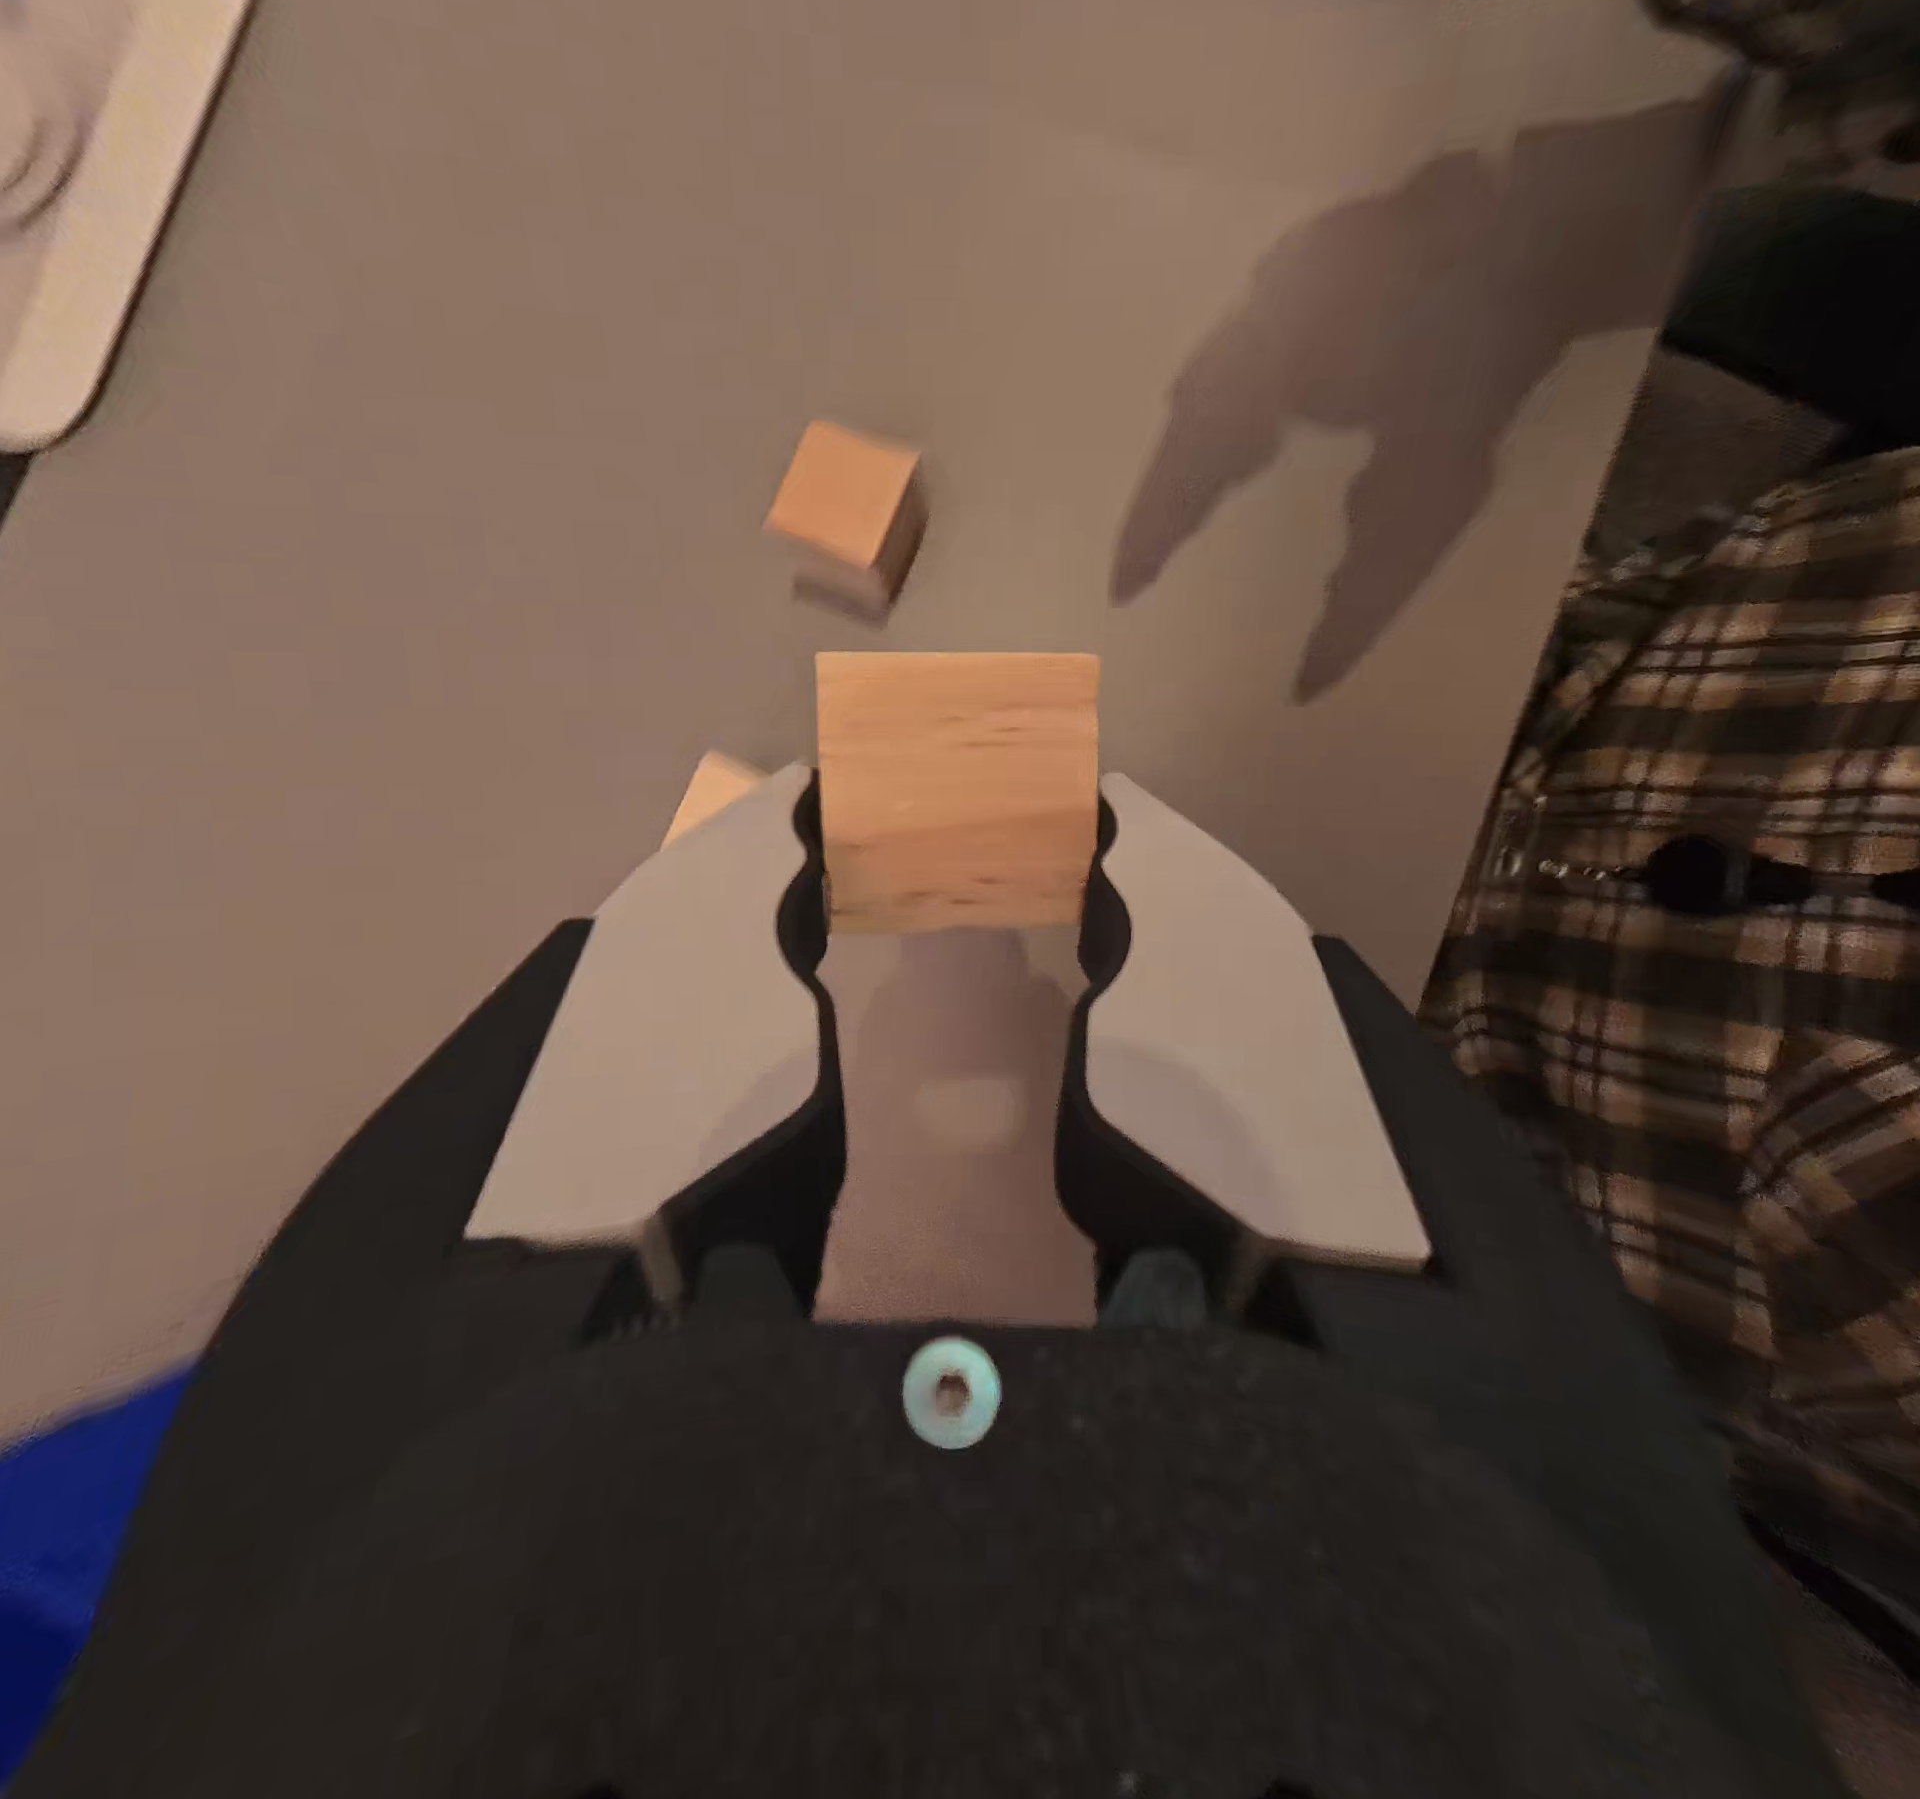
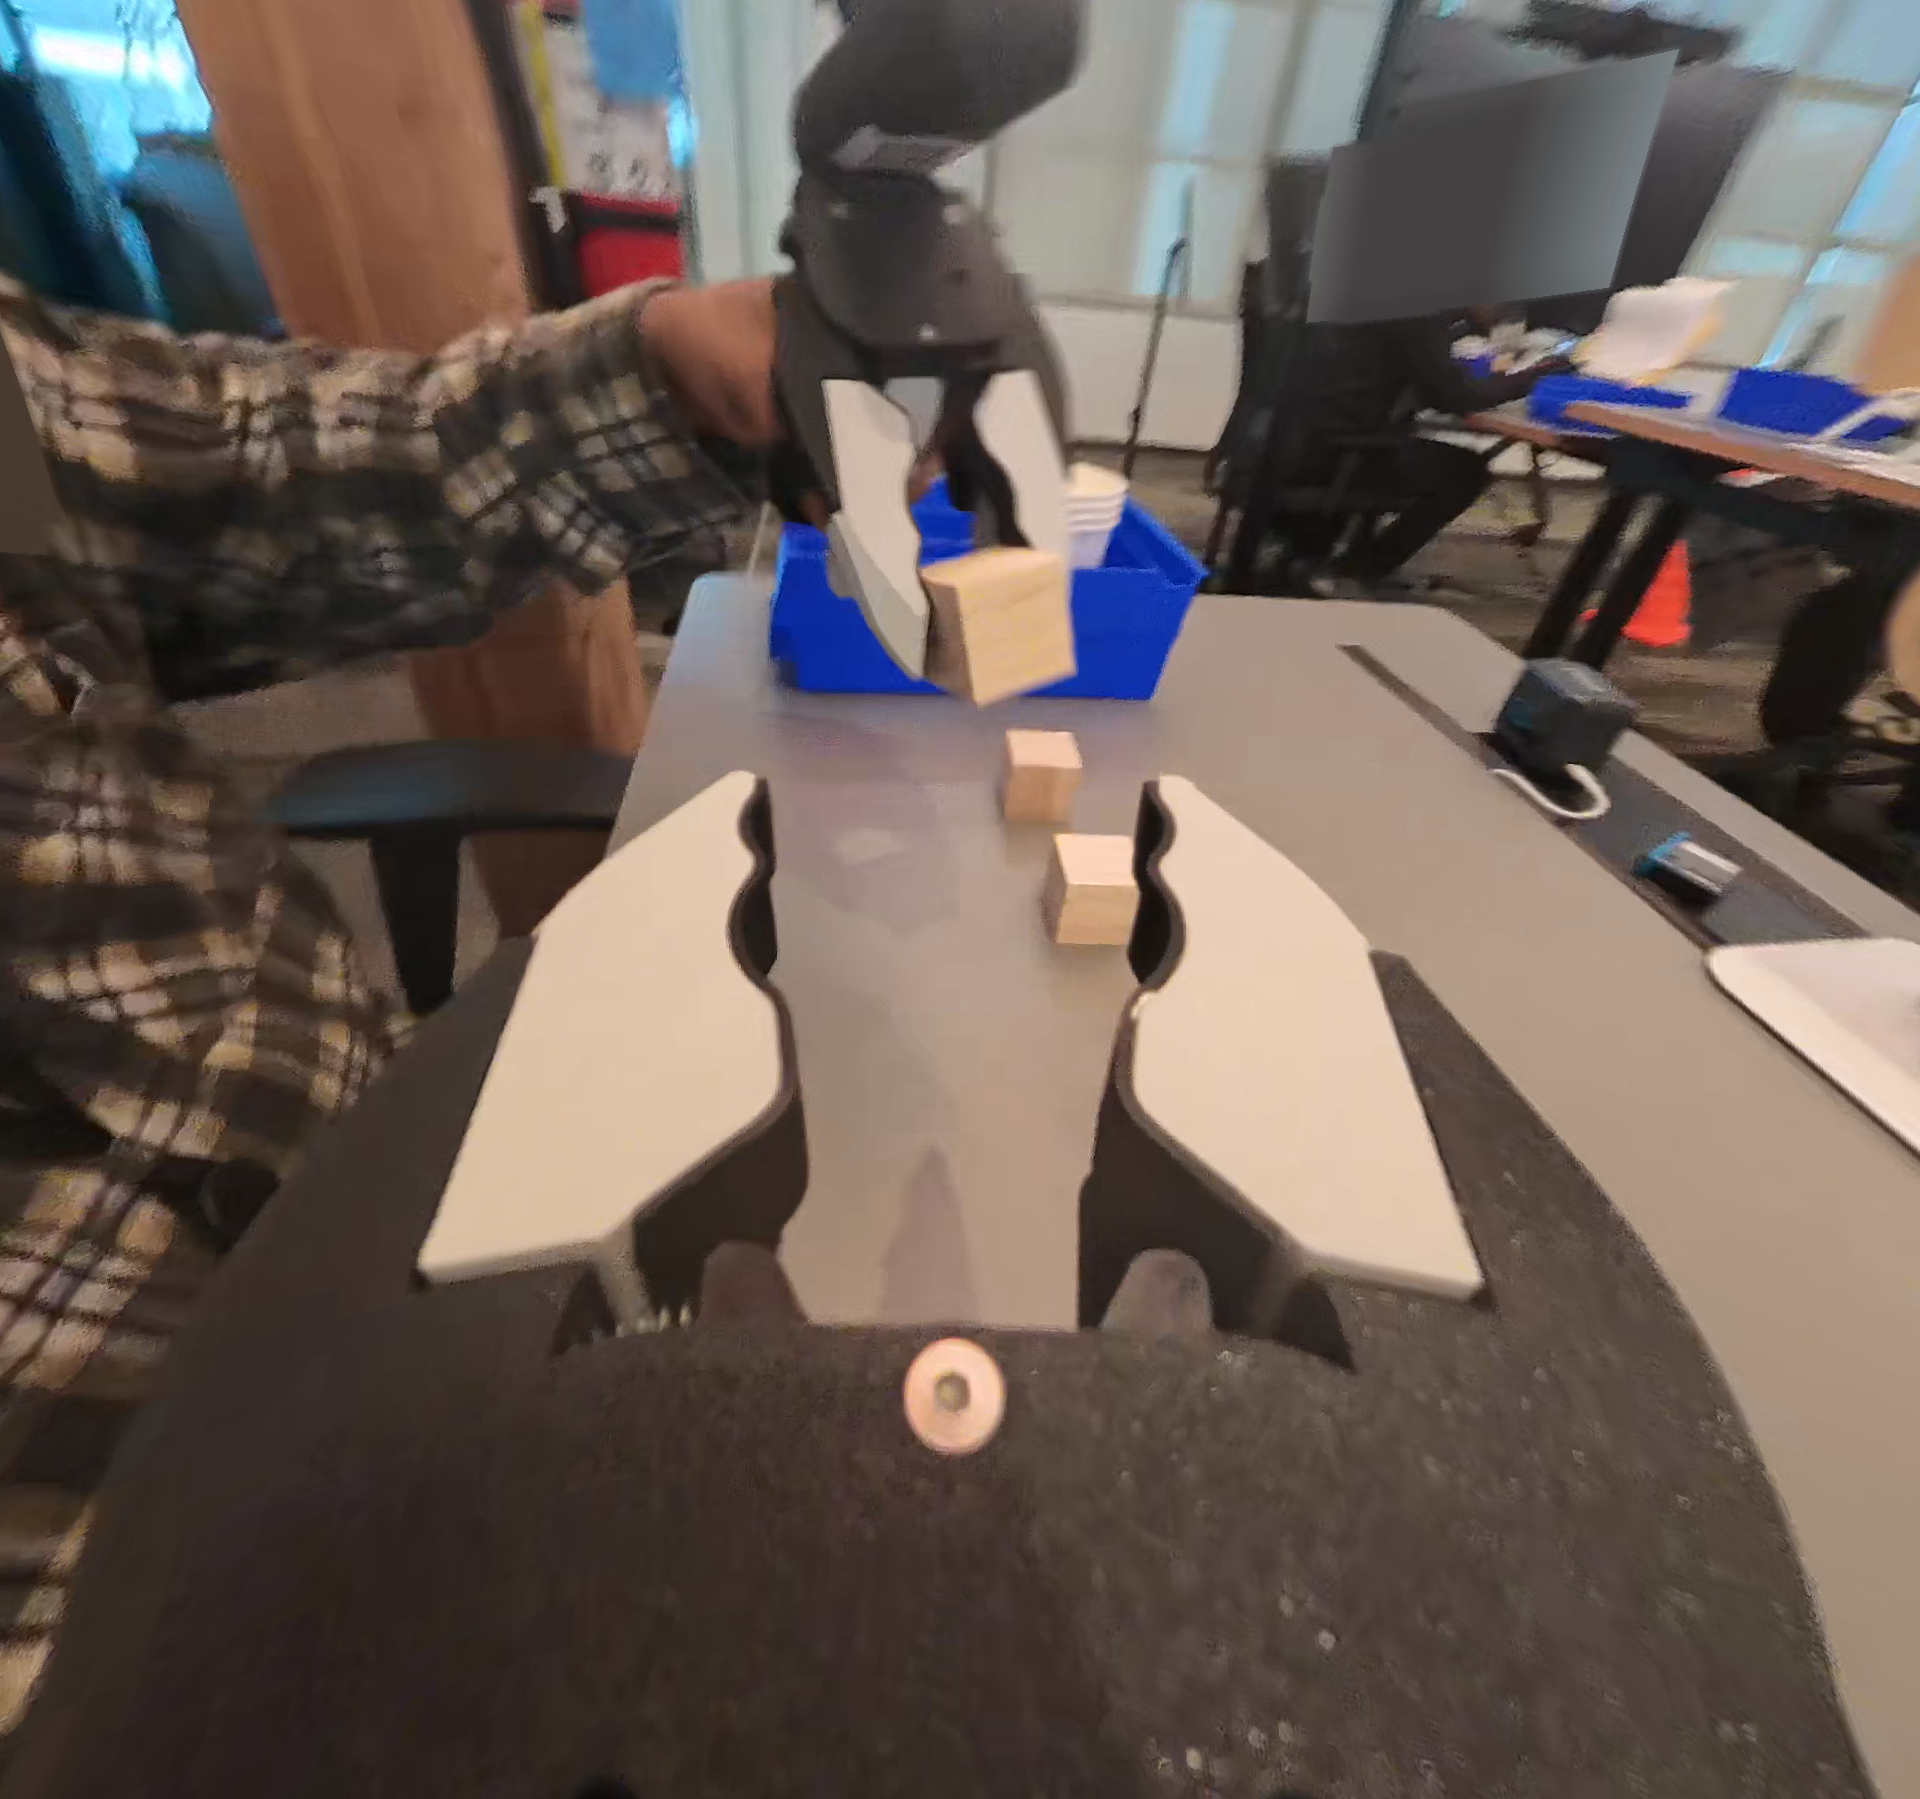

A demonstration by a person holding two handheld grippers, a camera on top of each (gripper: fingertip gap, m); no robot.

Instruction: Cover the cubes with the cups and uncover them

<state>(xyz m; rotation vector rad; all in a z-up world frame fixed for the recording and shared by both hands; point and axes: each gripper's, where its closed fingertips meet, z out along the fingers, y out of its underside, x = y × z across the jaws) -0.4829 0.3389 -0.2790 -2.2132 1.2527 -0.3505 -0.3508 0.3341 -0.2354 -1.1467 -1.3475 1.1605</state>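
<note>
Grey tabletop (image 2: 1299, 814) is being used as the work surface, with an office blurred behind. At the left, a wooden cube (image 2: 1000, 625) is being held clear of the table, clamped in the left gripper (image 2: 977, 596), probably to be set beside the two cubes (image 2: 1042, 775) (image 2: 1091, 889) already lying there. Stacked white cups (image 2: 1094, 513) are being kept upright in the blue bin (image 2: 1132, 627) beyond. At the right, the right gripper (image 2: 951, 876) is being held wide and empty.
</note>
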